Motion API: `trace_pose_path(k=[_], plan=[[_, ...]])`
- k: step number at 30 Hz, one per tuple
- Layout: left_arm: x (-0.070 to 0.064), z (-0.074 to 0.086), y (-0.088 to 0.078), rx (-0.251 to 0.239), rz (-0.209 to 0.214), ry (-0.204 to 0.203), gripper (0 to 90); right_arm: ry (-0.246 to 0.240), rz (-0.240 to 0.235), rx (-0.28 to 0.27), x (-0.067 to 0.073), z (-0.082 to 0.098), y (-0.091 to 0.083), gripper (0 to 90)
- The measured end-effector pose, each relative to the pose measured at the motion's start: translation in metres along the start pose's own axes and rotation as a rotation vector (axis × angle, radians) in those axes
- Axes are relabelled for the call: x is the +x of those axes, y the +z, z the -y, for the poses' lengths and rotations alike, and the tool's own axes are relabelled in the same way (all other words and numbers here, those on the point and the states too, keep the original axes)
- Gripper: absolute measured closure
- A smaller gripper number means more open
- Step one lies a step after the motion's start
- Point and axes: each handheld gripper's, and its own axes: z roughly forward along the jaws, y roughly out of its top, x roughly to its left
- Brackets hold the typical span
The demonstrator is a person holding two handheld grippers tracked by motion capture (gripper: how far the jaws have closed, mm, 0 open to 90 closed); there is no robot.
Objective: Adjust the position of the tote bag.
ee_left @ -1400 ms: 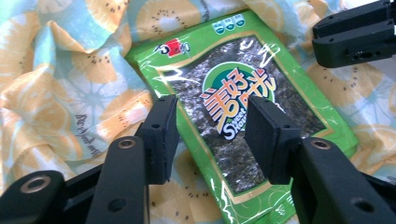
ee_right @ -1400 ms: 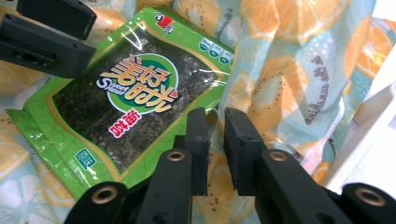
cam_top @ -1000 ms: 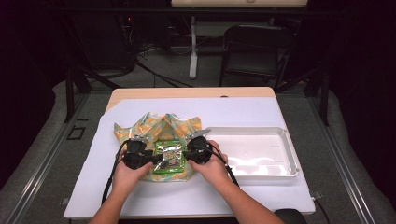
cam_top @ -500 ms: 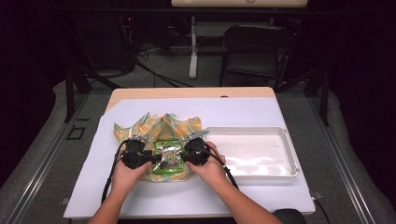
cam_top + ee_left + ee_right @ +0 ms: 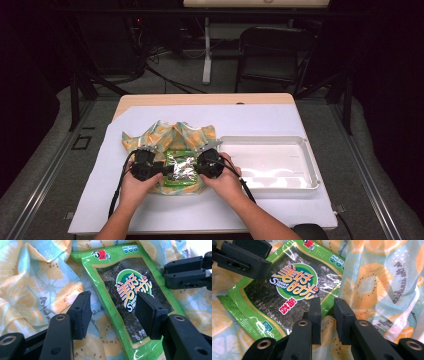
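A green seaweed snack packet [image 5: 181,168] lies flat on a crumpled cloth [image 5: 165,135] printed with orange and kiwi slices. My left gripper [image 5: 167,171] comes at the packet from its left side. In the left gripper view the left gripper [image 5: 112,312] stands open, one pad over the packet [image 5: 127,290] and the other over the cloth. My right gripper [image 5: 196,167] is at the packet's right side. In the right gripper view the right gripper [image 5: 327,315] has just been closing; a narrow gap is left at the packet [image 5: 287,287] edge, with only cloth showing through it.
A white plastic tray [image 5: 310,165] sits to the right of the cloth on a white sheet [image 5: 250,120] that covers the wooden table. A dark chair [image 5: 270,50] and cables stand on the floor beyond the far edge.
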Motion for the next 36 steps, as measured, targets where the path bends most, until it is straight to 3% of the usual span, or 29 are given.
trace_pose_path(k=[19,29,36], plan=[[0.008,0.001,0.014,0.024,0.131,-0.105,44.4,0.010,-0.004,-0.006,-0.001,0.002,0.000,78.2],[0.007,0.001,0.018,0.027,0.146,-0.120,44.4,0.011,0.000,-0.009,-0.001,0.003,0.000,78.2],[0.006,0.001,0.017,0.025,0.144,-0.108,44.8,0.021,-0.001,-0.015,0.000,0.004,0.000,78.3]])
